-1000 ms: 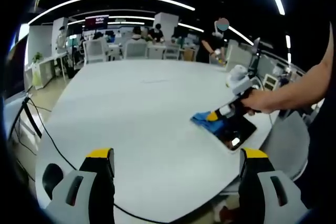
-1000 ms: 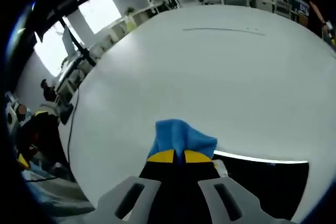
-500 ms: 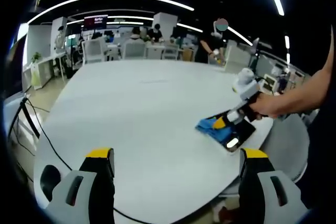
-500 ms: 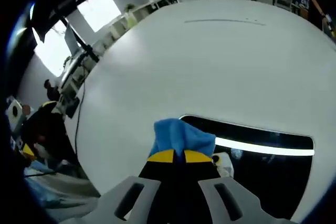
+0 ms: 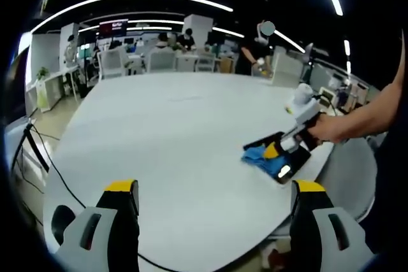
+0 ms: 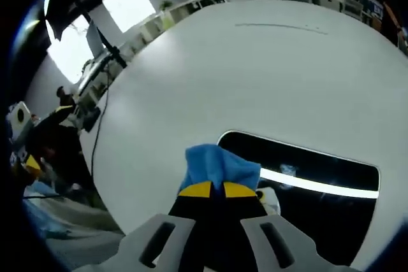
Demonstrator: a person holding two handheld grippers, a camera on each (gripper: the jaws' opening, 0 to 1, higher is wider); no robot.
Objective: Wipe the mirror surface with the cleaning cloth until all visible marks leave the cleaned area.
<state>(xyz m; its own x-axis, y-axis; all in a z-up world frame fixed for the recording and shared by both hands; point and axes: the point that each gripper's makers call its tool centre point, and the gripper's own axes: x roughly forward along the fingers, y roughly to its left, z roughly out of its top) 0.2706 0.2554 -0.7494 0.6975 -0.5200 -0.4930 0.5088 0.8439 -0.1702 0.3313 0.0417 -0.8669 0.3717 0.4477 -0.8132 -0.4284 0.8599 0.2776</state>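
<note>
A dark rectangular mirror (image 6: 319,183) lies flat on the white round table (image 6: 255,74), reflecting a ceiling light strip. My right gripper (image 6: 213,189) is shut on a blue cleaning cloth (image 6: 220,165), which rests on the mirror's near left end. In the left gripper view the same cloth (image 5: 256,155) and mirror (image 5: 290,160) lie at the table's right edge, with the right gripper (image 5: 274,151) held there by a person's hand. My left gripper (image 5: 213,189) is open, well back from the mirror, with nothing between its jaws.
The table (image 5: 166,132) ends close behind the mirror on the right. A black cable (image 5: 44,157) trails over the table's left edge. Office desks, chairs and people (image 5: 166,49) fill the background. A grey chair (image 5: 347,170) stands beside the mirror's side of the table.
The right gripper has dragged the cloth along the mirror, from its far left edge onto the glass; more of the mirror now shows in the right gripper view. The left gripper has stayed put.
</note>
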